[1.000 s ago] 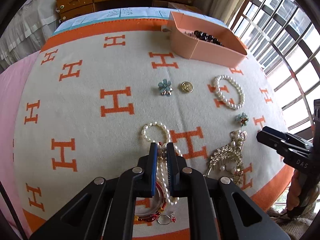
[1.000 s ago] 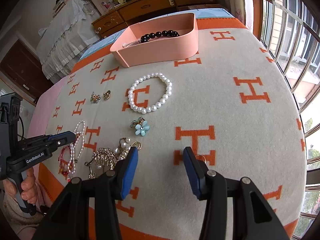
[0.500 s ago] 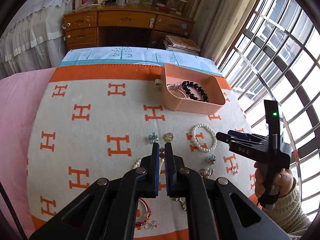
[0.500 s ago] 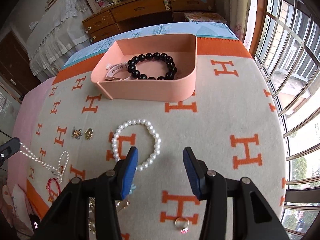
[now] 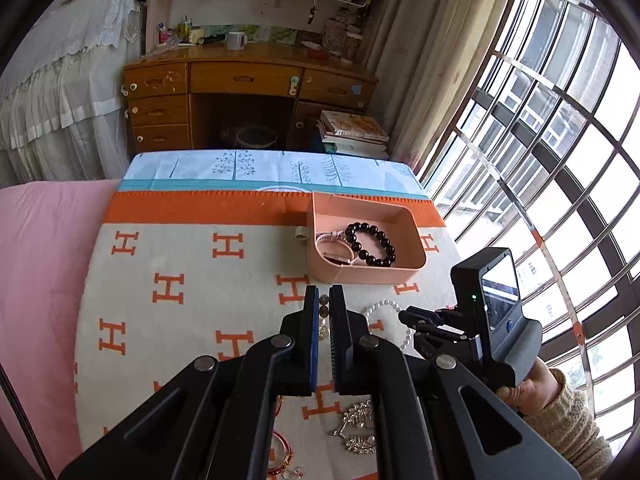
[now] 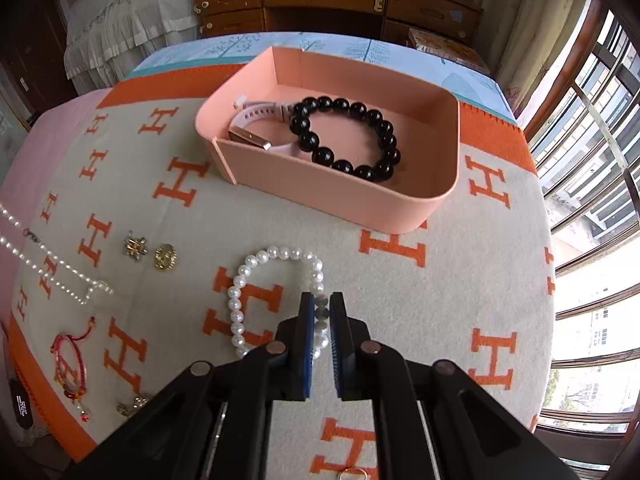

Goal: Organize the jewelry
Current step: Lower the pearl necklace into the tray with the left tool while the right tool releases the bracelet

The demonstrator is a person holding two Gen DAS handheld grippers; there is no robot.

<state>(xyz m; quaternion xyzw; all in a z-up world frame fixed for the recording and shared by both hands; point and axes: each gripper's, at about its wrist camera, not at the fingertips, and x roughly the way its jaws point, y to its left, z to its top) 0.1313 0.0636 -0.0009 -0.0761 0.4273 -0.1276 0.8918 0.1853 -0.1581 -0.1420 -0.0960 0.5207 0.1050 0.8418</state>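
Observation:
My left gripper (image 5: pixel 324 300) is raised above the blanket and shut on a long pearl necklace (image 5: pixel 324 313); in the right wrist view the necklace's strand (image 6: pixel 60 276) hangs slanting at the left, its end touching the blanket. My right gripper (image 6: pixel 321 306) is down at the blanket, shut on the right side of a white pearl bracelet (image 6: pixel 240 304), with beads between its pads. Beyond stands a pink box (image 6: pixel 332 204) holding a black bead bracelet (image 6: pixel 348 136) and a pink watch (image 6: pixel 260 120). In the left wrist view the right gripper (image 5: pixel 408 320) is held by a hand.
Two small brooches (image 6: pixel 135 246) (image 6: pixel 165 257) lie left of the bracelet. A red cord bracelet (image 6: pixel 68 368) and a gold ornament (image 5: pixel 358 426) lie near the front edge, a ring (image 6: pixel 352 474) at the bottom. A wooden desk (image 5: pixel 248 92) stands behind, window bars (image 5: pixel 560 160) at right.
My left gripper has risen, lifting the pearl necklace off the blanket. My right gripper moved over the pearl bracelet and went from open to shut on it.

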